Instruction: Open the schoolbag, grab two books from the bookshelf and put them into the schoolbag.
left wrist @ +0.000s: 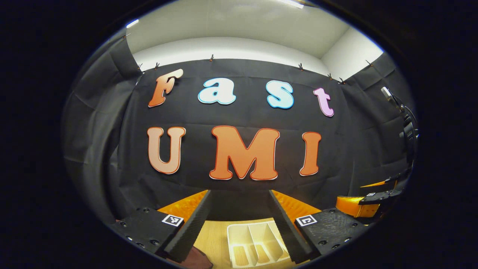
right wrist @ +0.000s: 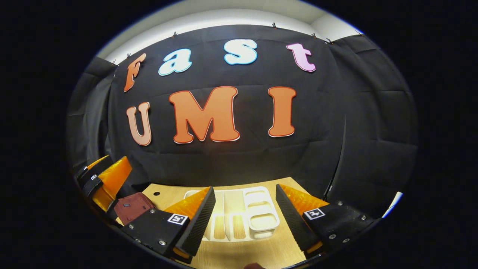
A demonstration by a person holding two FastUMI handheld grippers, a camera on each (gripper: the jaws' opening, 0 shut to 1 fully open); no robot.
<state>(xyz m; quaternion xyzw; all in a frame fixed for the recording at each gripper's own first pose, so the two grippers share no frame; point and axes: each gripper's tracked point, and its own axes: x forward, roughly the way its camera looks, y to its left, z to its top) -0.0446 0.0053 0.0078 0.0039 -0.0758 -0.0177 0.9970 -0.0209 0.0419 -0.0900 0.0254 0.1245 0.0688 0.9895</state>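
Both my grippers wide open & holding nothing, left gripper (left wrist: pixel 239 224) and right gripper (right wrist: pixel 244 218) up over the wood table (right wrist: pixel 168 194) w/ white bookshelf (right wrist: pixel 257 213) lying ahead, dark-red schoolbag (right wrist: pixel 132 205) at left.

A pale wooden table (right wrist: pixel 261 250) is seen at six o'clock in the right gripper view. A white compartmented bookshelf (right wrist: pixel 257 215) is laid flat on it, and a dark red schoolbag (right wrist: pixel 132 207) is set at eight o'clock.
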